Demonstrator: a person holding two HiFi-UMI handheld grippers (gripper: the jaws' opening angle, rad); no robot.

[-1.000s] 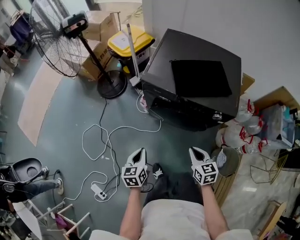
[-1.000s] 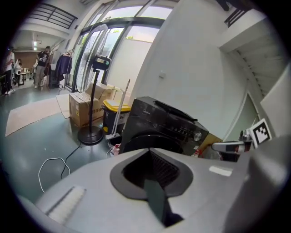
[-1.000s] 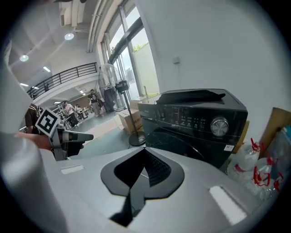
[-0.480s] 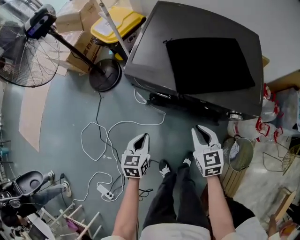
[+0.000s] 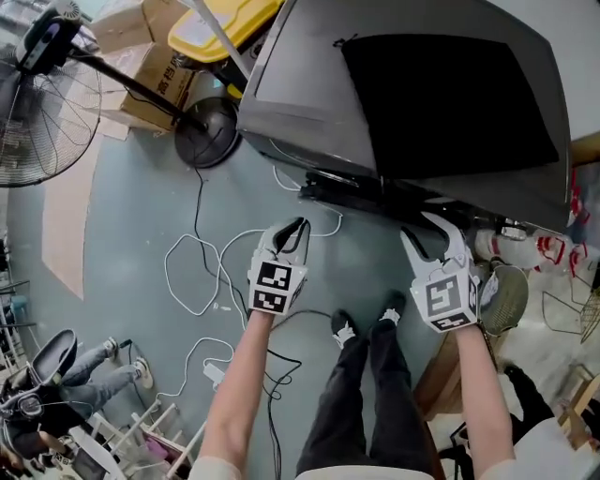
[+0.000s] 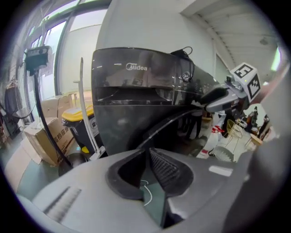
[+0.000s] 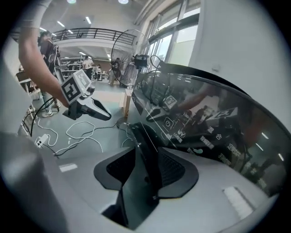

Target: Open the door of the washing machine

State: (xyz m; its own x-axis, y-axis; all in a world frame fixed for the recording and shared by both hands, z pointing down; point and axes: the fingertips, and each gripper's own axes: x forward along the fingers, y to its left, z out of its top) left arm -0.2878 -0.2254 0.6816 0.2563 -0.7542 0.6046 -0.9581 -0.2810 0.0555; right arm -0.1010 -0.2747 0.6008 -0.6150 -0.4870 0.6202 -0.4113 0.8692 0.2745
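The dark grey washing machine [image 5: 309,84] fills the top of the head view, and its front door [image 5: 375,192] shows as a dark strip below the top. My left gripper [image 5: 298,228] is shut and empty, over the floor just short of the machine's front. In the left gripper view the machine [image 6: 136,104] stands straight ahead of the left gripper [image 6: 148,154]. My right gripper [image 5: 433,230] is at the door, its jaws opening. In the right gripper view the door's dark edge [image 7: 145,145] runs between the spread jaws of the right gripper [image 7: 148,152].
A standing fan [image 5: 37,84] with a round base [image 5: 208,131], a yellow-lidded bin [image 5: 220,23] and a cardboard box [image 5: 159,84] stand left of the machine. White cables [image 5: 202,272] trail over the floor. Bottles [image 5: 553,248] and a wire basket [image 5: 506,300] sit at the right.
Both grippers have moved forward and down to the machine's front, which now fills the head view. The right jaws have spread apart; the left stay shut.
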